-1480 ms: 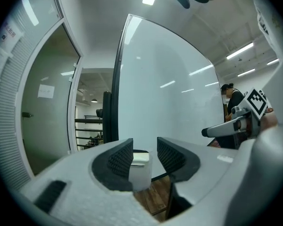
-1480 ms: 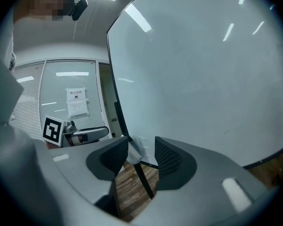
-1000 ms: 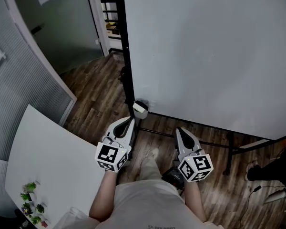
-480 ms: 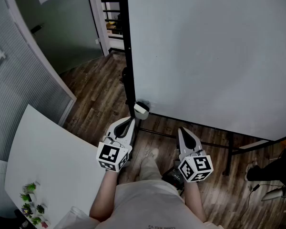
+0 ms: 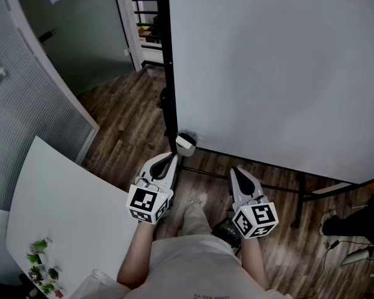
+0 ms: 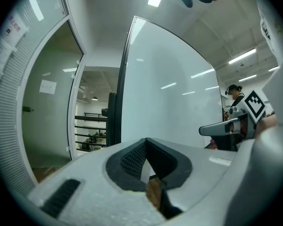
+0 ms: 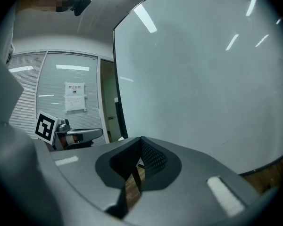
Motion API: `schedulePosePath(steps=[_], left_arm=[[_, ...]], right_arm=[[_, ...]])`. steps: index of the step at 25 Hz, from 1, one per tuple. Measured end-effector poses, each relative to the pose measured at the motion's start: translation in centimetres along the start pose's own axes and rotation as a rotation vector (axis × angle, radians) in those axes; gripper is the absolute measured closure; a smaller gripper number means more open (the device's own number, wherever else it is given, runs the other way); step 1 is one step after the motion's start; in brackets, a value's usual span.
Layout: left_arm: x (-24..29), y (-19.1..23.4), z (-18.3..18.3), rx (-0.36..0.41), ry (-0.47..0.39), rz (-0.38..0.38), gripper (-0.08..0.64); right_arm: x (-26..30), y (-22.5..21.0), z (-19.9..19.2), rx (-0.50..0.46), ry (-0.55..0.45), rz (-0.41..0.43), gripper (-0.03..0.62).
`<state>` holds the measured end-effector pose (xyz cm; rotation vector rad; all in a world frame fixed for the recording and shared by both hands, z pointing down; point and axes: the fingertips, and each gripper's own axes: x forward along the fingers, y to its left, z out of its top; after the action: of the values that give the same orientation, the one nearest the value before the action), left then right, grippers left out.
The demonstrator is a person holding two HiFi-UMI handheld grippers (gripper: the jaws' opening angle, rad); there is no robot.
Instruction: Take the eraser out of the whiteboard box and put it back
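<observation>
Nearest, at the bottom centre of the head view, the left gripper (image 5: 166, 161) and right gripper (image 5: 238, 173) are held side by side in front of the person's body, each with its jaws pressed together on nothing. At lower left, a white tabletop (image 5: 62, 210) carries small green plants (image 5: 40, 270). Just beyond the left gripper, mid-frame, the whiteboard box (image 5: 184, 143) hangs at the whiteboard's (image 5: 280, 73) lower left corner, above the wooden floor (image 5: 124, 123). A dark shape lies in the box's top, too small to confirm as the eraser.
</observation>
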<state>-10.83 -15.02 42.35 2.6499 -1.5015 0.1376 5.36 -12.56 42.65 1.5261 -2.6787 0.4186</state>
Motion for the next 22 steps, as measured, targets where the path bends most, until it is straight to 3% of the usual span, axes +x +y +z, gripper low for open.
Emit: schedulePosePath(steps=[22], left_arm=[[-0.5, 0.35, -0.35, -0.011, 0.002, -0.009, 0.555]], right_arm=[[0.43, 1.05, -0.33, 0.0, 0.013, 0.02, 0.581]])
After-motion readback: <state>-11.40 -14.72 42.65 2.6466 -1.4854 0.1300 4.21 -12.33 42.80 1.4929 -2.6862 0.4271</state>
